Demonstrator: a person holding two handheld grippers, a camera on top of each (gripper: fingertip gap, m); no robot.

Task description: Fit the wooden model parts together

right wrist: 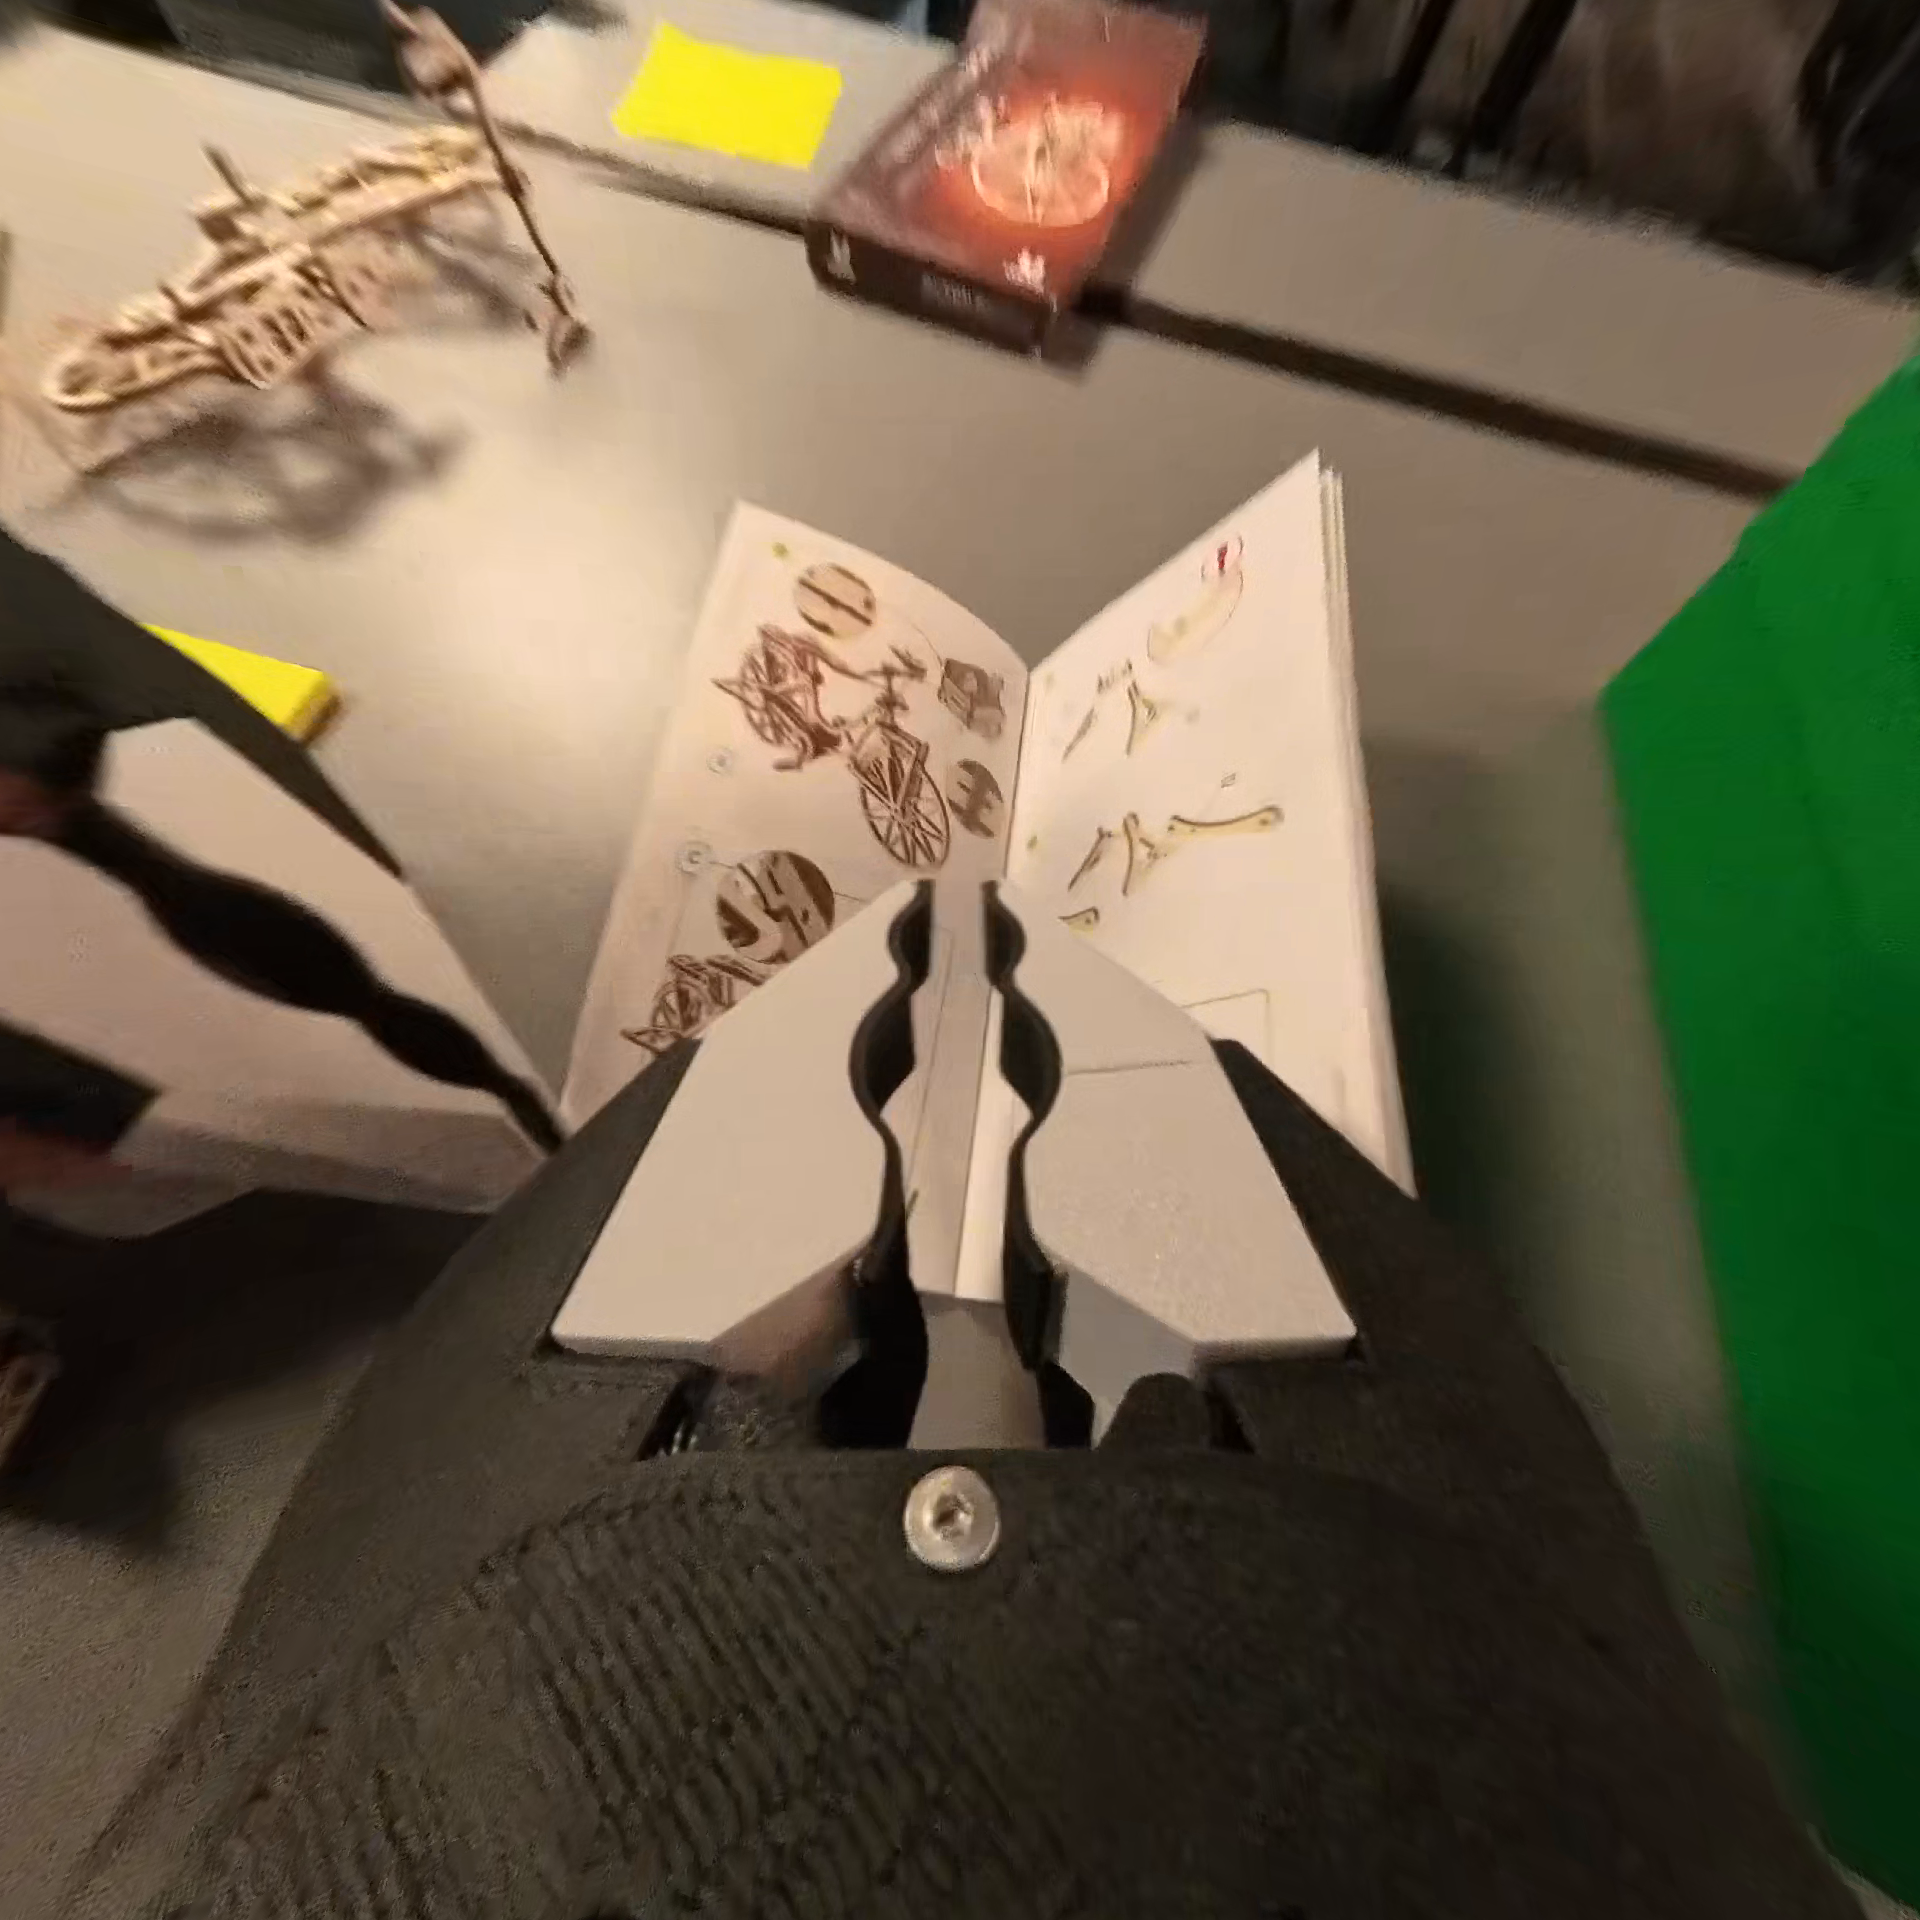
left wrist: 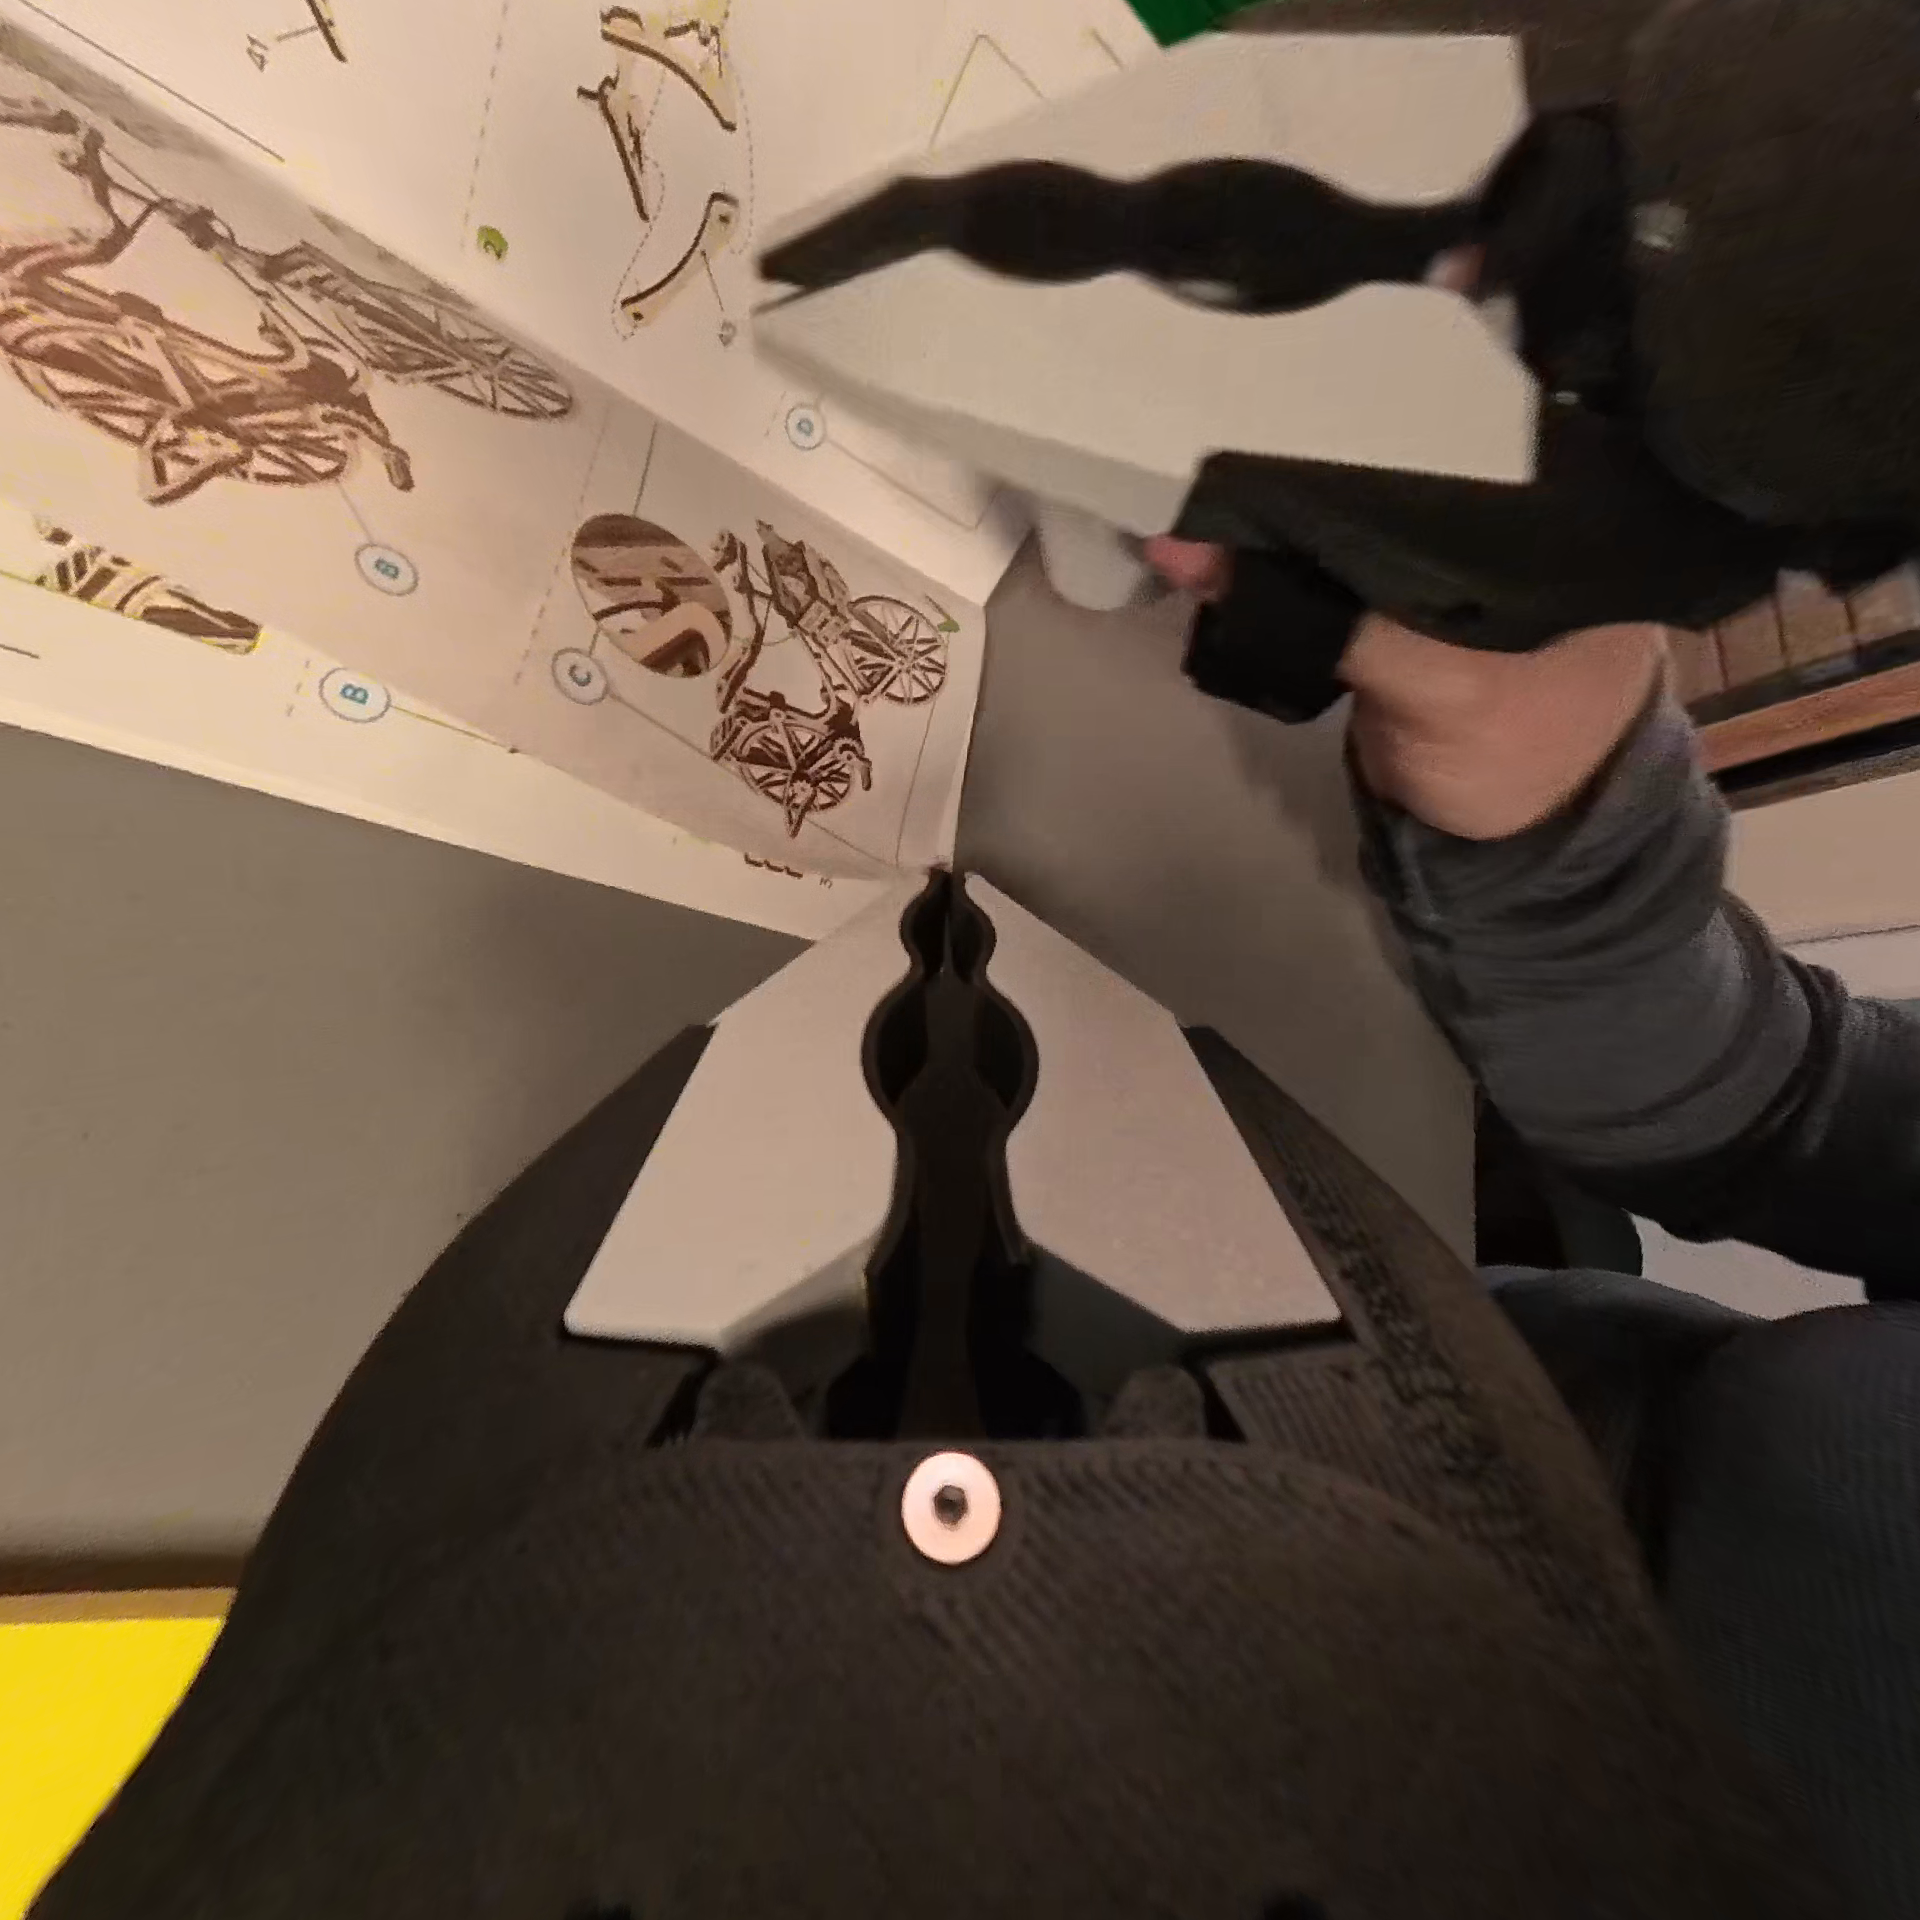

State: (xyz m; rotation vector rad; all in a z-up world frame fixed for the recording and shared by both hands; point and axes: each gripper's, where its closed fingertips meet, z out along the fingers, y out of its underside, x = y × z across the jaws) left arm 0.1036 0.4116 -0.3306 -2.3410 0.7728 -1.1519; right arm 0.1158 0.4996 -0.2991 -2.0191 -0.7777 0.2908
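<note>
On 1 grey surface (right wrist: 935,416) sit 1 green block (right wrist: 1787,831), 1 open instruction booklet (right wrist: 1195,748), 1 wooden model (right wrist: 260,281) far left, 1 dark box (right wrist: 997,177), and 2 yellow notes (right wrist: 727,94). The left gripper (left wrist: 948,883) pinches the booklet's corner; the right gripper (right wrist: 956,894) has its fingers slightly apart, empty, over the booklet.

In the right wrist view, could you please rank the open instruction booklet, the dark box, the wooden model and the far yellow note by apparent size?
1. Open instruction booklet, though nearest the camera.
2. Wooden model.
3. Dark box, close to the model; blur makes this uncertain.
4. Far yellow note.
</note>
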